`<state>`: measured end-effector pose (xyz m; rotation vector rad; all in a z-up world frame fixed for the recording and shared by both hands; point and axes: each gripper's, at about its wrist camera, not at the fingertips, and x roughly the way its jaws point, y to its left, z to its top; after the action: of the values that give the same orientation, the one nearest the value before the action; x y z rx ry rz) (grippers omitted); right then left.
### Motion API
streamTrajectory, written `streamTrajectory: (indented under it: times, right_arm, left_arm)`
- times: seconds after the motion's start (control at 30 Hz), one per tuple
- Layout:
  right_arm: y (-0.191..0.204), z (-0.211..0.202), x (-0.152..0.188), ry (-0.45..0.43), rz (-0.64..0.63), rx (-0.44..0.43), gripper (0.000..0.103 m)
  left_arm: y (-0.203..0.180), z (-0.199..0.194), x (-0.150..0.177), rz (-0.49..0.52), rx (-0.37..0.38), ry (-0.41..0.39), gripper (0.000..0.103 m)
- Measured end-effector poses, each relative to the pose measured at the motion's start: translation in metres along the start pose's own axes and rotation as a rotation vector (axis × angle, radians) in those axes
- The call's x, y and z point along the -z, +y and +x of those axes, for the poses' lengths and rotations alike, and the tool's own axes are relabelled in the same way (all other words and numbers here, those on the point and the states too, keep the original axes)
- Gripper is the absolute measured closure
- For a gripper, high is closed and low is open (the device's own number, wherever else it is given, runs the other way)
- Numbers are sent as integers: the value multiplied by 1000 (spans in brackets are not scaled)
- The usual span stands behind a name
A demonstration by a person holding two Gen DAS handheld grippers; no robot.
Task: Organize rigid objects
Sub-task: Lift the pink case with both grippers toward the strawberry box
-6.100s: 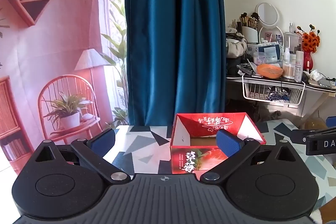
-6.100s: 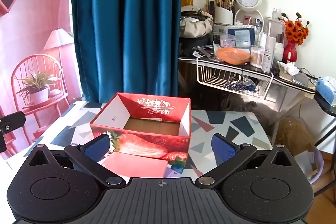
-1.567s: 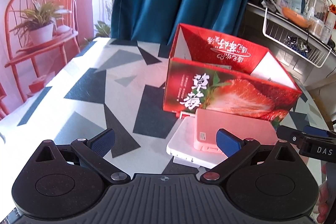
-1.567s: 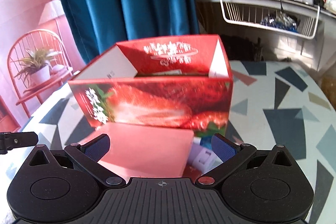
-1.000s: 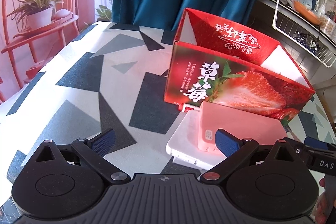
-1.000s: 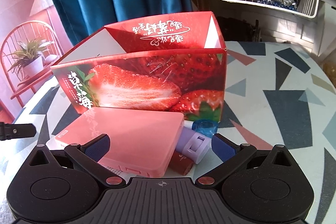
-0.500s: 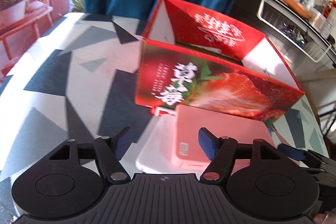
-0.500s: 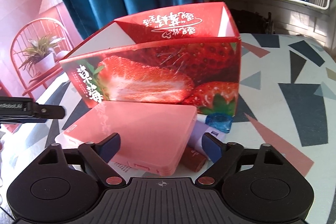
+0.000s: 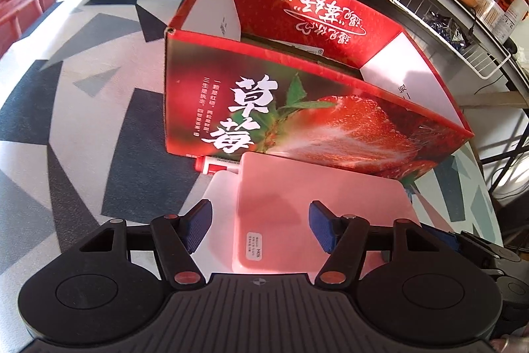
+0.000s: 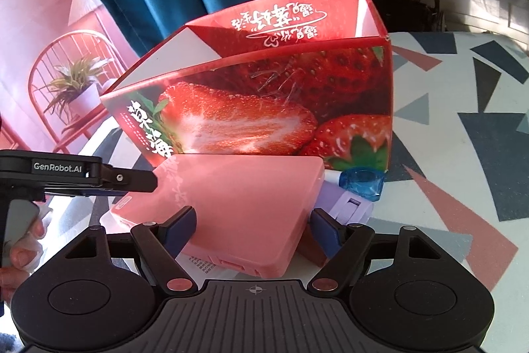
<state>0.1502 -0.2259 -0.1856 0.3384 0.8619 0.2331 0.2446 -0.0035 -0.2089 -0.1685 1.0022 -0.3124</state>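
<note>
The table (image 9: 82, 128) wore a white covering with dark, grey and pink angular patches. A red strawberry box (image 9: 297, 121) stood open on it. Against the box's near foot lay a small red and white tube (image 9: 215, 166), a white flat case (image 9: 220, 214), a clear blue cap (image 10: 362, 182), a pale purple item (image 10: 347, 204) and a dark red piece (image 10: 309, 250), close together.
</note>
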Motion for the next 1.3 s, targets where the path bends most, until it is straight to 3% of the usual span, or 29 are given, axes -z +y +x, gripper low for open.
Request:
streamTrajectory:
  times: [0.17, 0.6, 0.87, 1.0, 1.3]
  right_arm:
    - [-3, 4, -6, 30, 3, -13, 29]
    - [-6, 12, -17, 89, -24, -35, 30]
    - [-15, 18, -21, 125, 23, -66, 30]
    - [-9, 16, -23, 136, -10, -44, 33]
    - [6, -1, -23, 122, -107, -11, 44]
  left_arm:
    - [0, 11, -4, -10, 10, 28, 36]
    - [-10, 14, 1, 44, 9, -1, 35]
    - [-8, 13, 2, 40, 11, -5, 35]
    - [-23, 9, 11, 92, -4, -34, 28]
    - [-19, -5, 14, 69, 17, -69, 27]
